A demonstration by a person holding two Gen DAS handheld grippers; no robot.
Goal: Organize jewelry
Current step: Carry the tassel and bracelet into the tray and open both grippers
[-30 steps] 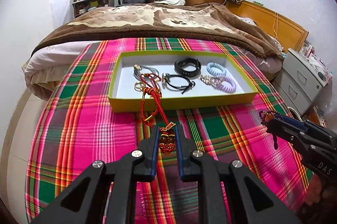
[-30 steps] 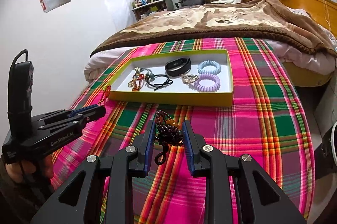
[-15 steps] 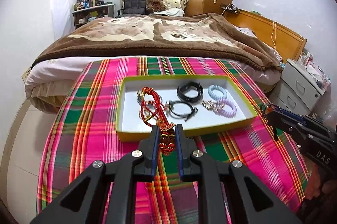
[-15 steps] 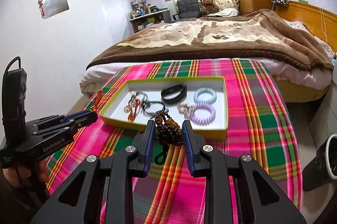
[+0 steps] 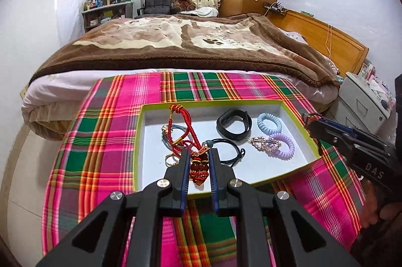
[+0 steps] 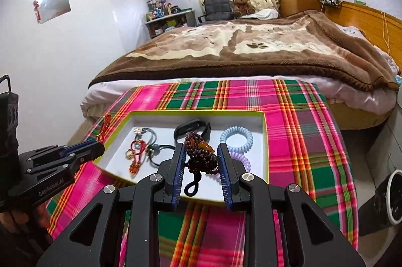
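My left gripper (image 5: pixel 199 156) is shut on a red knotted cord charm (image 5: pixel 198 166). The charm's cord loop (image 5: pixel 179 121) sticks forward over the yellow-green tray (image 5: pixel 139 141). In the right wrist view the left gripper (image 6: pixel 96 147) hovers by the tray's near left corner. My right gripper (image 6: pixel 201 154) is shut on a dark bead bracelet (image 6: pixel 199 150), whose black cord loop dangles over the tray's front rim (image 6: pixel 265 141). From the left wrist view the right gripper (image 5: pixel 312 120) sits at the tray's right edge.
The tray rests on a pink and green plaid cloth (image 5: pixel 100 141) and holds a black band (image 5: pixel 233 125), a blue coil tie (image 5: pixel 270 122), a purple coil tie (image 5: pixel 285 145), a rhinestone piece (image 5: pixel 263 144), a black hair tie (image 5: pixel 227 149) and a red cord piece (image 6: pixel 135 151). A bed (image 5: pixel 188 46) lies behind, a nightstand (image 5: pixel 364 101) at the right.
Both grippers have moved forward toward the tray with their pieces still held. The tray now sits right under the fingertips in both views.
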